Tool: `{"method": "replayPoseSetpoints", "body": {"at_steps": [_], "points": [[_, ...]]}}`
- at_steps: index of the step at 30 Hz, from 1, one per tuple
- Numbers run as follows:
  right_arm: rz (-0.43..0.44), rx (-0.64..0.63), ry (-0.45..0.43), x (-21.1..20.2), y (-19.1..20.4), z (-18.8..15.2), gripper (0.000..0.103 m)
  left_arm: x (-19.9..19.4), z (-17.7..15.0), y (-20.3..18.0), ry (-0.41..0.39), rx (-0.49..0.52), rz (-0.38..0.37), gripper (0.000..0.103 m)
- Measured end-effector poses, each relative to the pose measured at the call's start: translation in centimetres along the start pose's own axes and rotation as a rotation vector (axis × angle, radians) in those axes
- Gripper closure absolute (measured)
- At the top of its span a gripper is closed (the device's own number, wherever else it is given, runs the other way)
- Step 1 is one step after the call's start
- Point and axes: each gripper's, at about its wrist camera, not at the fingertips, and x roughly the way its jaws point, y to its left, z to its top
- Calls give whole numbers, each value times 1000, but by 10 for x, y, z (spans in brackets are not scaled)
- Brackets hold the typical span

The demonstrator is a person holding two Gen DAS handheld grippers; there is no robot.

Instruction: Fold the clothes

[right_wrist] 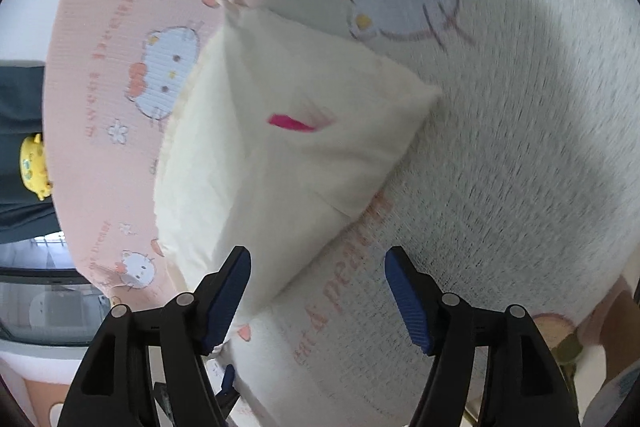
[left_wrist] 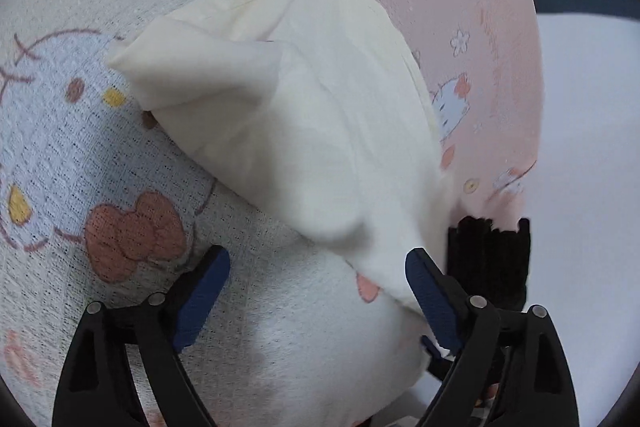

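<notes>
Left wrist view: cream garment (left_wrist: 304, 115) lies folded compact on the patterned blanket (left_wrist: 60, 147). Left gripper (left_wrist: 318, 291) and right gripper (right_wrist: 318, 291) spread, gripping nothing. Judged: only tidying or stacking remains.

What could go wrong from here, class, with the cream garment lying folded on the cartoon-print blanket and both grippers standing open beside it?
1. A corner of the cream garment lies against the left gripper by one blue finger, so pulling away might snag it and undo the fold.
2. The right gripper has an edge beside its finger; same risk.
3. The top flap looks puffy and might spring open.
</notes>
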Motion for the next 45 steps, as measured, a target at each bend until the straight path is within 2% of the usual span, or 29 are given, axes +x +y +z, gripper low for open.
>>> {"method": "replayPoseSetpoints", "body": {"at_steps": [3, 6, 10, 17, 18, 20, 22, 29, 32, 36, 39, 41, 42, 43, 44, 45], "points": [[46, -15, -20, 5, 4, 0, 32, 6, 4, -7, 1, -17, -14, 0], [138, 22, -10, 16, 0, 1, 31, 11, 8, -11, -44, -34, -1, 0], [242, 119, -65, 19, -12, 2, 29, 21, 15, -18, -102, -51, 14, 0], [237, 110, -105, 25, 2, 8, 27, 28, 26, -20, -125, -74, 10, 0], [241, 106, -110, 26, 5, 9, 24, 29, 27, -20, -129, -92, 7, 0], [247, 96, -119, 28, 11, 11, 9, 29, 30, -17, -139, -133, -1, 0], [255, 88, -130, 29, 16, 13, 0, 31, 33, -15, -152, -174, -6, 0], [228, 121, -152, 30, 21, 18, 0, 34, 40, -12, -161, -247, -17, 0], [225, 136, -157, 31, 21, 18, 0, 35, 39, -16, -167, -218, 8, 0], [197, 106, -163, 34, 27, 19, 0, 39, 38, -30, -171, -125, 90, 0], [145, 41, -179, 39, 39, 19, 0, 47, 37, -48, -164, -24, 208, 1], [106, -6, -194, 43, 47, 18, 0, 54, 36, -59, -162, 41, 310, 6], [81, -40, -205, 43, 51, 16, 1, 57, 36, -65, -162, 76, 365, 13], [40, -75, -226, 44, 56, 14, 7, 62, 35, -72, -166, 125, 446, 26], [-1, -108, -246, 46, 60, 12, 20, 66, 34, -78, -170, 172, 518, 32], [-45, -136, -262, 47, 64, 11, 29, 69, 33, -81, -171, 208, 543, 34]]}}
